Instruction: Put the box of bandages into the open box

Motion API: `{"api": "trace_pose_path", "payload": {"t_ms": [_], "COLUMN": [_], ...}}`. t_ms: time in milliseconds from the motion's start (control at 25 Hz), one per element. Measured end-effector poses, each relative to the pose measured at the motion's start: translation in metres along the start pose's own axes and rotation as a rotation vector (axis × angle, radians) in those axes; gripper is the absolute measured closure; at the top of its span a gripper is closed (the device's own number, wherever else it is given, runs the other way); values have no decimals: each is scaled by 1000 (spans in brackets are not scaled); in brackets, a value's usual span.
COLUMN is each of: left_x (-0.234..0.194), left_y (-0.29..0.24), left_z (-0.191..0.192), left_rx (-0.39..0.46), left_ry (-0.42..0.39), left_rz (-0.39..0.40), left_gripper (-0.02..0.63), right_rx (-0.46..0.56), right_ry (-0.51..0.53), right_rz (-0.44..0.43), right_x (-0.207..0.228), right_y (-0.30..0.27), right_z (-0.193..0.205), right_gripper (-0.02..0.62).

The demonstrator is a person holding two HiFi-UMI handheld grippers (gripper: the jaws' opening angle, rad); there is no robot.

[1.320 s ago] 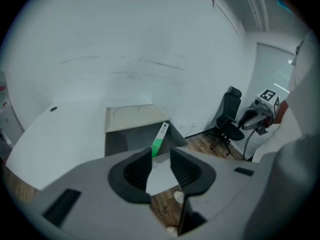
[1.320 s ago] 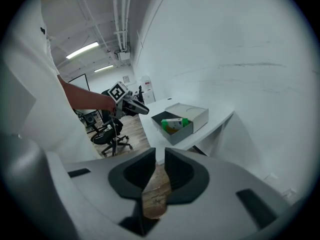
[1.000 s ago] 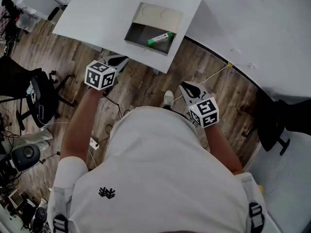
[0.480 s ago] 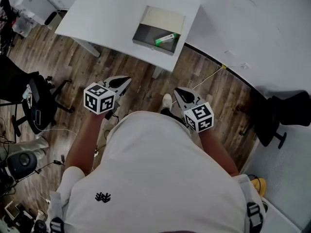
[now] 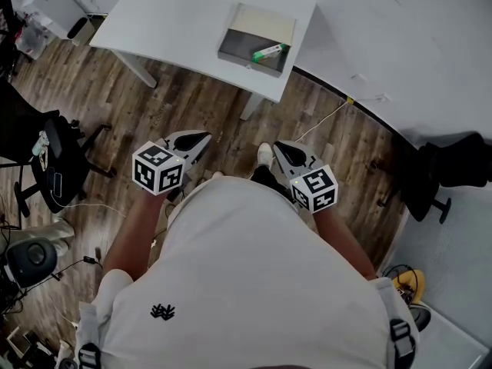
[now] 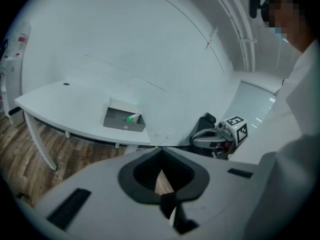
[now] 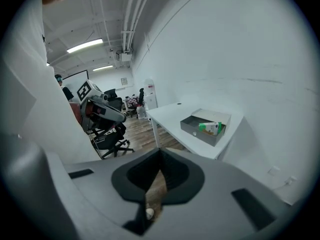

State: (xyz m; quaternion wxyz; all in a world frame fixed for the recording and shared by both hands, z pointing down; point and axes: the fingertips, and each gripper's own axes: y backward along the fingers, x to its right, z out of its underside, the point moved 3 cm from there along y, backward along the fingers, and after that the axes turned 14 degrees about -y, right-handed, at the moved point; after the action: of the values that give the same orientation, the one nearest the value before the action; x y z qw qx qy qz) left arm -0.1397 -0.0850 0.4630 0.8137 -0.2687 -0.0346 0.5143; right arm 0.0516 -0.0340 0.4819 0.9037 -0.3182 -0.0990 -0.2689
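White table [image 5: 192, 21] up top, and on its near corner sits the grey box [image 5: 240, 47], lid flipped back, mouth wide open. Inside it, at the right-hand end in the head view, is the green-and-white bandage box [image 5: 269, 51]. It's the only thing in there, and the rest of the tray is bare. The right gripper view shows it the same way, tucked against the end wall. Down over the wooden floor [image 5: 192, 106], well apart from the table, both tools are held close to the body. The left tongs [image 5: 204, 136] are closed with nothing between them. The right tongs [image 5: 279, 146] are closed too and empty.
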Motion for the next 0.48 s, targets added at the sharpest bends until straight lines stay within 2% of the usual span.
{"api": "trace_pose_path", "payload": {"t_ms": [480], "left_x": [17], "left_y": [18], "left_z": [17], "left_rx": [17], "left_ry": [8], "left_rz": [31], "left_gripper": [600], "right_rx": [4], "right_ry": [12], "right_rz": [23], "right_x": [-25], "right_y": [12], "right_z": [13], "right_gripper": [589]}}
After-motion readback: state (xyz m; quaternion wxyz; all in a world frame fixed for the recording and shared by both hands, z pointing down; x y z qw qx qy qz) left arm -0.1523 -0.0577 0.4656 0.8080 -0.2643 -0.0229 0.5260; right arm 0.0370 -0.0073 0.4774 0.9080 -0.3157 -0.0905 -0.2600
